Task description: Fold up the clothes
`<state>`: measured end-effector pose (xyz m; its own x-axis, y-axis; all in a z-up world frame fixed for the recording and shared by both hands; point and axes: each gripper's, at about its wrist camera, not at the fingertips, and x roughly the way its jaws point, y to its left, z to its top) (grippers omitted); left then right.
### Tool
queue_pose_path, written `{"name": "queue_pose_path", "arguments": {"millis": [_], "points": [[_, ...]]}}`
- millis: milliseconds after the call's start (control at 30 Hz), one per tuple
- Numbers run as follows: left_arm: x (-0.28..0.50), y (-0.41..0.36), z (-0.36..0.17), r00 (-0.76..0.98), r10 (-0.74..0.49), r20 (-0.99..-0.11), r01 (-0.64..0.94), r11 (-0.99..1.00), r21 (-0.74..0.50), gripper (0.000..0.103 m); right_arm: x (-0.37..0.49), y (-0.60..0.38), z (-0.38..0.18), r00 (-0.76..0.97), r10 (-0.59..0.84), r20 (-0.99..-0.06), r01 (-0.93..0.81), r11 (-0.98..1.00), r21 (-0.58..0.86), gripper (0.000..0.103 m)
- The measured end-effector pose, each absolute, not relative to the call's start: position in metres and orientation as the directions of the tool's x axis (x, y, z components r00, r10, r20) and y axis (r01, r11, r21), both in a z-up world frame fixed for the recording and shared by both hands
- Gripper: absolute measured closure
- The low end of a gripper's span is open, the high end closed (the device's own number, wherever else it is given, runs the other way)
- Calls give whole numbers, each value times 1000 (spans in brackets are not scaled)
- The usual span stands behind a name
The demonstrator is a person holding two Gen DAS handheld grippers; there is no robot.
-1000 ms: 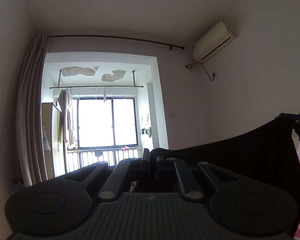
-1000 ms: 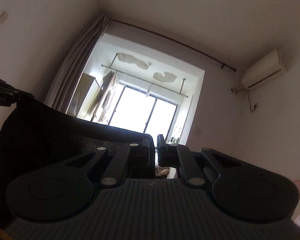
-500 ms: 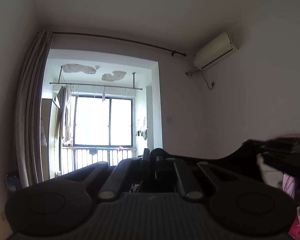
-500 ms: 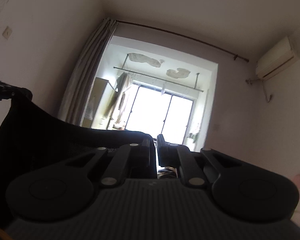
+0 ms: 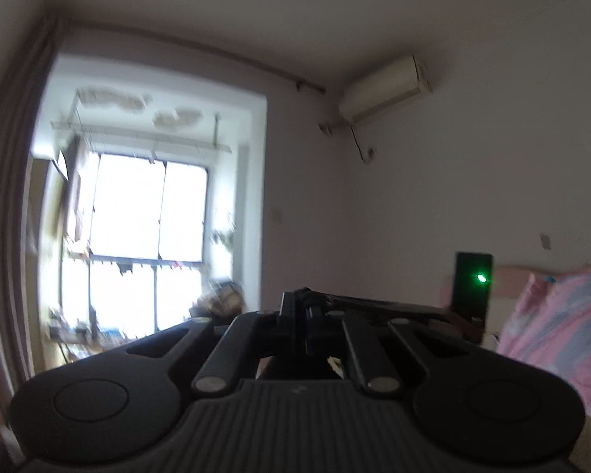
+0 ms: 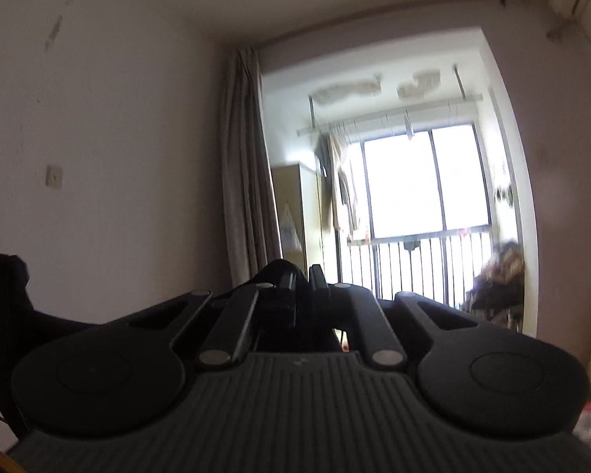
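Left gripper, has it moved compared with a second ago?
Yes. The left gripper has swung right: the window sits further left, and pink bedding now shows.

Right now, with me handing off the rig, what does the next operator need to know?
Left gripper: shut on the black garment, whose edge runs off to the right.
Right gripper: shut on the same garment, which trails away to the left.
Both point up toward the window; the garment is lifted, strung between them.
Done: both ends gripped. No fold visible.
Left: lay it down and fold. The surface is out of view.
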<state>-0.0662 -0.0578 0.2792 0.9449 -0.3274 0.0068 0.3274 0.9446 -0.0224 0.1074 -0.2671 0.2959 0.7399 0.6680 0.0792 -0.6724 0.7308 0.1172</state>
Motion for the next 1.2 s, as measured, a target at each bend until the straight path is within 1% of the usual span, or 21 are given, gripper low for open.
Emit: {"name": "queue_pose_path", "arguments": {"millis": [100, 167, 267, 300, 333, 367, 400, 467, 500, 533, 567, 600, 633, 667, 700, 733, 833, 900, 967, 1100, 1200], "points": [[-22, -80, 220, 906, -397, -145, 387, 918, -92, 97, 139, -290, 236, 757, 652, -47, -635, 750, 182, 98], [3, -98, 172, 862, -438, -255, 417, 899, -135, 97, 159, -309, 187, 763, 630, -143, -590, 770, 242, 98], [37, -128, 88, 761, -477, -439, 455, 875, -164, 97, 186, -337, 100, 745, 591, -309, -493, 800, 343, 98], [45, -137, 59, 718, -476, -509, 458, 873, -170, 90, 193, -344, 71, 731, 573, -371, -453, 814, 364, 98], [53, -146, 30, 669, -469, -577, 459, 871, -176, 86, 196, -350, 39, 716, 548, -432, -408, 831, 378, 98], [61, -155, 1, 615, -460, -640, 460, 869, -183, 85, 199, -355, 7, 698, 521, -492, -361, 848, 387, 97], [61, -154, -28, 563, -461, -686, 471, 861, -192, 83, 202, -360, -24, 674, 494, -549, -314, 864, 393, 97], [61, -155, -64, 475, -470, -744, 490, 844, -220, 74, 204, -372, -73, 616, 453, -644, -227, 885, 405, 95], [60, -152, -73, 443, -487, -753, 500, 831, -243, 65, 205, -377, -96, 582, 433, -688, -184, 895, 408, 95], [60, -150, -81, 412, -505, -758, 510, 818, -268, 58, 201, -384, -110, 553, 423, -717, -143, 897, 418, 94], [59, -146, -86, 391, -525, -756, 522, 803, -288, 55, 197, -391, -122, 525, 415, -743, -103, 898, 429, 93], [58, -143, -89, 371, -545, -752, 535, 787, -307, 49, 194, -401, -128, 503, 413, -759, -57, 892, 448, 87], [61, -139, -87, 370, -557, -743, 542, 779, -314, 45, 192, -408, -131, 486, 414, -770, -13, 884, 467, 75], [65, -135, -85, 372, -569, -733, 549, 772, -320, 44, 189, -417, -134, 473, 418, -775, 30, 872, 489, 68], [69, -132, -83, 374, -580, -724, 556, 765, -326, 42, 185, -425, -132, 475, 426, -770, 67, 855, 514, 54], [73, -128, -80, 376, -591, -714, 563, 757, -331, 42, 181, -434, -128, 478, 434, -764, 103, 836, 539, 47], [84, -117, -73, 380, -624, -683, 583, 735, -347, 38, 161, -462, -120, 530, 471, -705, 210, 733, 647, 42], [97, -116, -61, 426, -601, -676, 576, 756, -309, 37, 142, -468, -115, 560, 507, -656, 246, 654, 716, 36], [121, -126, -56, 454, -568, -686, 569, 778, -268, 37, 125, -466, -117, 561, 532, -634, 273, 605, 748, 34], [179, -169, -66, 442, -528, -725, 619, 765, -179, 37, 88, -443, -125, 509, 542, -669, 296, 619, 727, 34], [204, -217, -71, 410, -482, -774, 684, 724, -88, 37, 69, -417, -134, 444, 522, -728, 291, 684, 669, 34]]}}
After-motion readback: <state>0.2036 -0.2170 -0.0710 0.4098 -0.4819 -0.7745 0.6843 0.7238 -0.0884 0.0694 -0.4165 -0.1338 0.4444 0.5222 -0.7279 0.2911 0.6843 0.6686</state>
